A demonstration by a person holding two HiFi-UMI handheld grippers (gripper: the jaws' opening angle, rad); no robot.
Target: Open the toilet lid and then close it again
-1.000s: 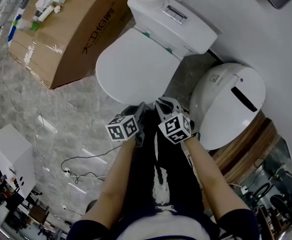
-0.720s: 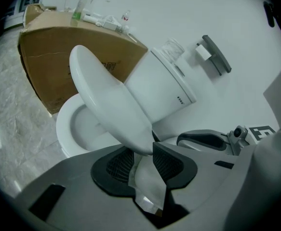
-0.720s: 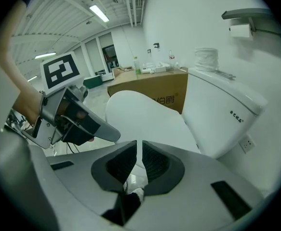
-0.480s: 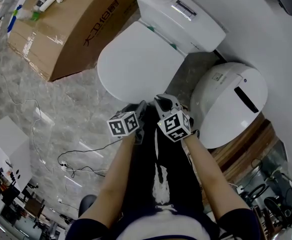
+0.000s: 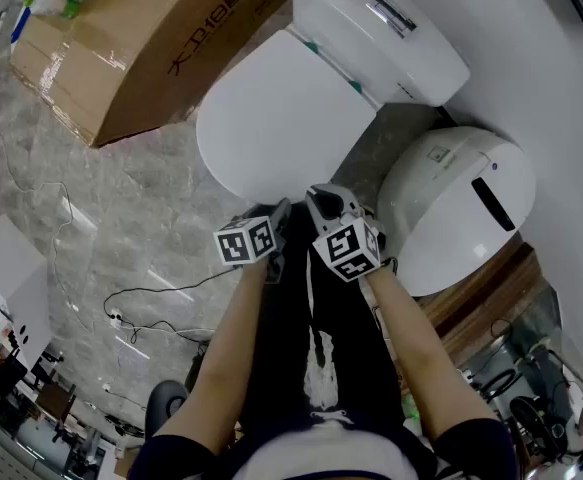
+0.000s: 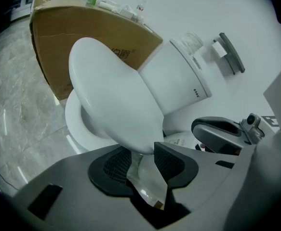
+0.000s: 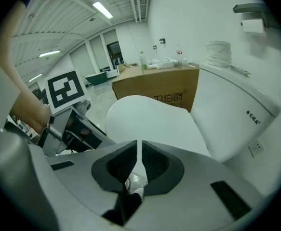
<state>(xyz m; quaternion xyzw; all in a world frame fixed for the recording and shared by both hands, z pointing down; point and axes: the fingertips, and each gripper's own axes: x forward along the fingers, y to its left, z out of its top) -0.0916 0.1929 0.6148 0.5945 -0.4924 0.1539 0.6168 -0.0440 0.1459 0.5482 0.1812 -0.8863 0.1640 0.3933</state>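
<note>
The white toilet lid (image 5: 281, 118) lies low over the seat, with a gap to the seat rim (image 6: 77, 124) showing in the left gripper view. My left gripper (image 5: 279, 214) is at the lid's front edge. Its jaws are opening, and the lid's edge (image 6: 130, 138) sits at the tips of its pads (image 6: 116, 165) with slack around it. My right gripper (image 5: 321, 202) hangs just right of it, in front of the lid (image 7: 150, 119). Its jaws are closing to a thin slit (image 7: 139, 148) with nothing between them.
The cistern (image 5: 381, 33) stands against the wall behind the lid. A large cardboard box (image 5: 141, 48) lies on the floor to the left, and a white rounded unit (image 5: 461, 208) sits to the right. Cables (image 5: 151, 308) trail over the marble floor by a white box (image 5: 6, 278).
The head view has swung, so the toilet now sits higher and further right in it. Both grippers stay together at the lid's front edge, the left one a little lower.
</note>
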